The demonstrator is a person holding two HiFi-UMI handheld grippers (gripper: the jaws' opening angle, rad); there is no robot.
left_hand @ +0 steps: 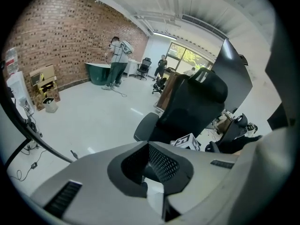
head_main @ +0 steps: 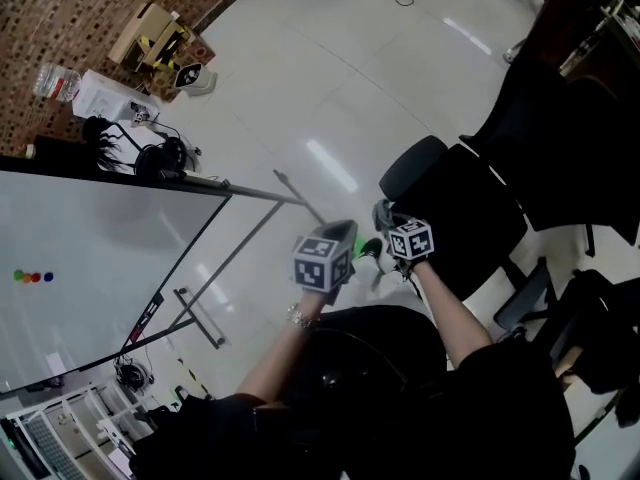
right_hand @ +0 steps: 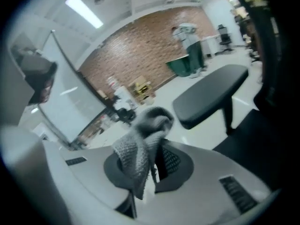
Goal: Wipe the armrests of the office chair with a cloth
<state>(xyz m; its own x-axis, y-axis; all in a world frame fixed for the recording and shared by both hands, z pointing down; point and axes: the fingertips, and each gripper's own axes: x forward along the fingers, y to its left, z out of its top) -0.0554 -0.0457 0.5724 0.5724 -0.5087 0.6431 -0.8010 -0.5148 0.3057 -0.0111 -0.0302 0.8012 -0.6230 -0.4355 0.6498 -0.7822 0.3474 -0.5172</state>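
Armrest (right_hand: 211,95): wiping seemingly not begun; you're pinching cloth (right_hand: 140,142) in right gripper (right_hand: 153,165), carrying left gripper (left_hand: 149,165) closed, empty.

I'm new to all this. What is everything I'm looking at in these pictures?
chair: one, black, right of centre in the head view
armrest: one, dark, ahead of the right gripper
cloth: one, grey, pinched in the right gripper
whiteboard: one, white, on the left on a metal stand
brick wall: one, red-brown, far side of the room
box: one, brown cardboard, by the brick wall
bottle: one, clear, by the brick wall
tub: one, green, far end
person: one, light top, beside the tub
left gripper: grey, shut, empty
right gripper: grey, shut on the cloth
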